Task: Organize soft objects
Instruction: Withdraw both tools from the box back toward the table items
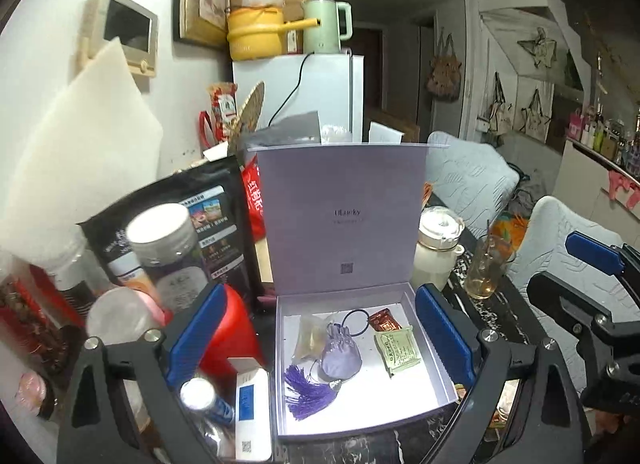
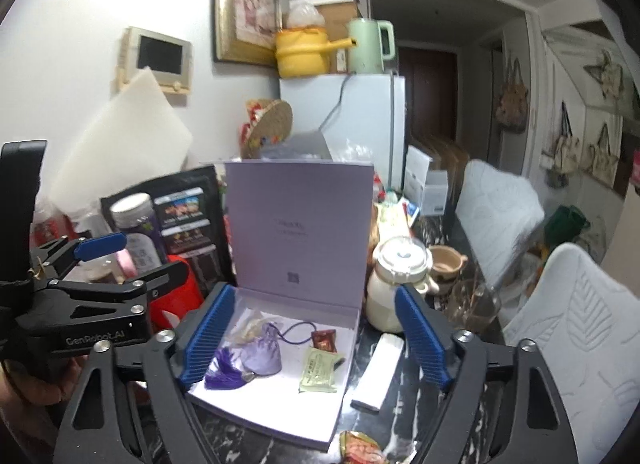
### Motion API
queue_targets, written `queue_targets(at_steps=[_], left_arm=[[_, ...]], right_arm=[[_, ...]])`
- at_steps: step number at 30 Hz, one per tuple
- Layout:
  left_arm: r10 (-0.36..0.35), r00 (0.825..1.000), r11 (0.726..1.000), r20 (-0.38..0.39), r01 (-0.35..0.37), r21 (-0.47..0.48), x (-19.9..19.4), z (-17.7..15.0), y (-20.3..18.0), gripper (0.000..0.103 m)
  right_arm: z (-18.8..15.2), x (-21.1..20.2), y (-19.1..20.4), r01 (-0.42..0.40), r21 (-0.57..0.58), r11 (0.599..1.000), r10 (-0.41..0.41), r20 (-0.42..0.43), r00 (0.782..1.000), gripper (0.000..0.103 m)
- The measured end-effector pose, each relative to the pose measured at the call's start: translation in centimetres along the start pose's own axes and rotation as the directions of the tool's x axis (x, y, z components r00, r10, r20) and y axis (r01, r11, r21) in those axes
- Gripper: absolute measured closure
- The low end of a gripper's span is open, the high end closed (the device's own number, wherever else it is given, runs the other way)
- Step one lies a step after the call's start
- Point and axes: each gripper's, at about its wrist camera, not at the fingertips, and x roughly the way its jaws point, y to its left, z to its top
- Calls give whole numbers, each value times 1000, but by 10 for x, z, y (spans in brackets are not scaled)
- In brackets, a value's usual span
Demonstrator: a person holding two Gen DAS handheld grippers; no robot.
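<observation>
An open lilac gift box lies on the dark marble table with its lid standing upright behind. Inside lie a lilac pouch with a purple tassel, a clear packet, a green sachet and a small red sachet. My left gripper is open and empty, its jaws either side of the box. My right gripper is open and empty above the box. It also shows in the left wrist view.
Jars, a red cup, a black pouch and a white-blue box crowd the left. A cream kettle, a glass, a white block and a snack packet lie right. White chairs stand beyond.
</observation>
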Motion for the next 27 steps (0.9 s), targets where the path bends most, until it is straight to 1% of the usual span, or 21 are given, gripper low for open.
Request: queue_targets(at_steps=[6, 14, 18, 21, 27], left_arm=[[18, 998, 1000, 64, -19, 14, -42, -7, 1, 7], [-5, 995, 1000, 95, 3, 17, -79, -28, 6, 6], [-18, 996, 999, 89, 15, 39, -89, -42, 2, 6], [-14, 998, 999, 67, 11, 51, -92, -54, -2, 6], [-52, 998, 995, 23, 50, 90, -94, -84, -14, 6]], right_arm=[[-4, -31, 17, -17, -16, 1000, 18, 44, 999, 18], [-27, -77, 33, -26, -12, 1000, 27, 103, 994, 15], [-37, -93, 36, -28, 0, 1000, 28, 111, 993, 15], [-47, -102, 40, -21, -4, 1000, 21, 113, 993, 15], [-75, -109, 45, -2, -4, 1000, 3, 79, 997, 15]])
